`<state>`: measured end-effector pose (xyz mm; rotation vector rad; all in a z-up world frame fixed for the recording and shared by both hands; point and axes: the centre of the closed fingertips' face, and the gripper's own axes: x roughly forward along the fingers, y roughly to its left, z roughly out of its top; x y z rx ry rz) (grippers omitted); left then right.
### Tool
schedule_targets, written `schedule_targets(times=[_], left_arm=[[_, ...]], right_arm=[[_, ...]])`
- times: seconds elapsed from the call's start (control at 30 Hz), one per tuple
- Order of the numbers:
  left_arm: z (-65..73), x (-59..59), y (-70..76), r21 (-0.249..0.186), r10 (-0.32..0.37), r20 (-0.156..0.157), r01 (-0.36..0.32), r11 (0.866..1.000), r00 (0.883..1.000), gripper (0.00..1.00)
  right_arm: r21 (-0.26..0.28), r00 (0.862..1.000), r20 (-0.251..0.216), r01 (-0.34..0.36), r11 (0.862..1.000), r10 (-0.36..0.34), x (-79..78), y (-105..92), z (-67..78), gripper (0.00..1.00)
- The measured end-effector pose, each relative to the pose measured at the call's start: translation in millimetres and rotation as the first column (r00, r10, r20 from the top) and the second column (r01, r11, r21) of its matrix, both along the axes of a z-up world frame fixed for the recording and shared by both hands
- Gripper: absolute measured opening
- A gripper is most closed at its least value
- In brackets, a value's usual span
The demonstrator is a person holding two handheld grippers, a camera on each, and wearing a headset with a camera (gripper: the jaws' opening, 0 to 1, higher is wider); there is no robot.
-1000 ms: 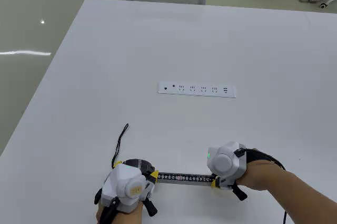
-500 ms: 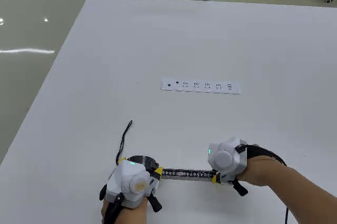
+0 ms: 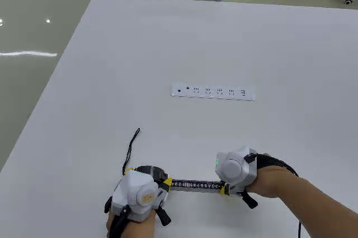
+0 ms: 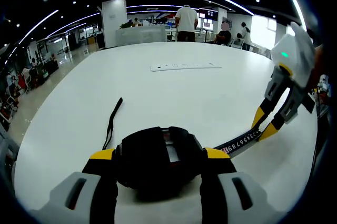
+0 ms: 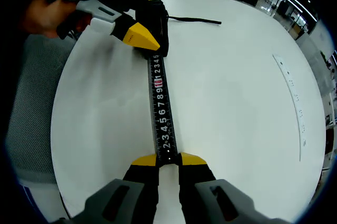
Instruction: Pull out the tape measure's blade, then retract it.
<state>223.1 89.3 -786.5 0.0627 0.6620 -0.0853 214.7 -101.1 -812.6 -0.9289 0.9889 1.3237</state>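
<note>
Right gripper (image 5: 168,158) is pinched closed on the free end of the blade (image 5: 160,108), and we have just brought it a little nearer the tape measure case (image 5: 157,16) than it was half a second ago. The exposed stretch of blade looks slightly shorter. We judge the pull-out is finished and the retraction has begun, with most of the blade still to feed back in.

Our left gripper (image 4: 160,154) is clamped around the case on both sides, pinning it to the surface (image 3: 168,42). The blade lies flat and straight from the case to the right gripper.

The black wrist strap (image 3: 130,151) trails away from the case on the side opposite the blade, out of the blade's path. A white power strip (image 3: 212,92) lies well beyond the case toward the surface's far edge. Nothing stands between case and right gripper.
</note>
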Motion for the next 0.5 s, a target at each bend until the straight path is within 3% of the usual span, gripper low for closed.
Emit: schedule_targets(times=[0.5], left_arm=[[0.8, -0.7, 0.6, -0.003, -0.001, -0.001, 0.001, 1.000, 1.000, 0.59]], right_arm=[[0.005, 1.000, 0.000, -0.013, 1.000, 0.013, 0.7, 8.2, -2.8, 0.13]])
